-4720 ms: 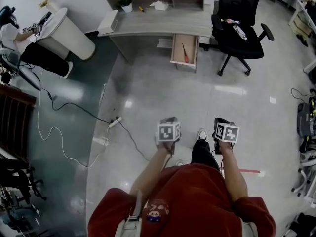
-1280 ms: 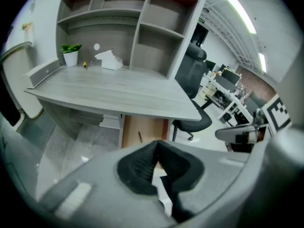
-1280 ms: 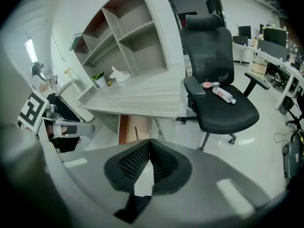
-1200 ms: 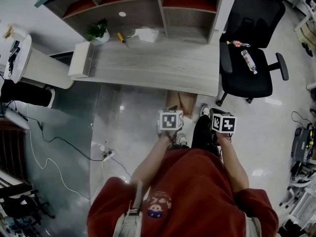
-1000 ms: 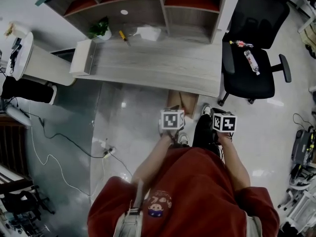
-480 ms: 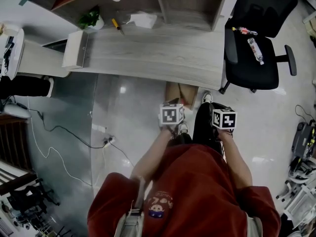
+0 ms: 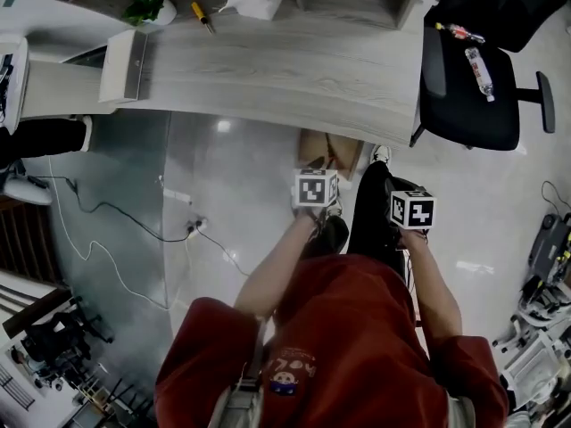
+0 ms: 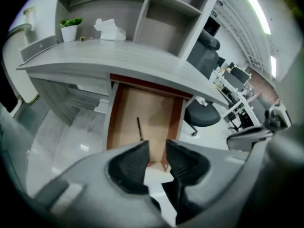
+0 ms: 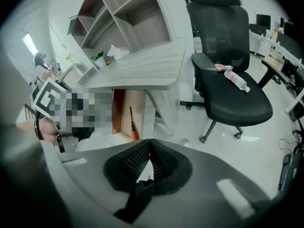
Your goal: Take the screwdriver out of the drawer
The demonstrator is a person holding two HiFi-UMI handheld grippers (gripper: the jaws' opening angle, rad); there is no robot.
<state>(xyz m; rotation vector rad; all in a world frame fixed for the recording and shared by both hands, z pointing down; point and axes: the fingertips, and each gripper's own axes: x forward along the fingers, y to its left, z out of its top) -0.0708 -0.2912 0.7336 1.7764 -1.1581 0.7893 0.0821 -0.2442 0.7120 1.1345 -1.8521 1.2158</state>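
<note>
Two grippers, both short of the drawer (image 8: 124, 109). Left gripper (image 8: 156, 148): jaws just opened, apart, nothing between. Right gripper (image 9: 149, 145): clenched, empty. Drawer stands pulled out from under the surface (image 8: 95, 61). Screwdriver (image 8: 139, 129) lies inside the drawer, red handle toward its front. Chair (image 9: 232, 89) right of the drawer.

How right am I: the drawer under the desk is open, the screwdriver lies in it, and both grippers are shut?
Only the right gripper is shut. The left gripper is open: the left gripper view shows its jaws apart, just opened, nothing between them. The rest holds.
</note>
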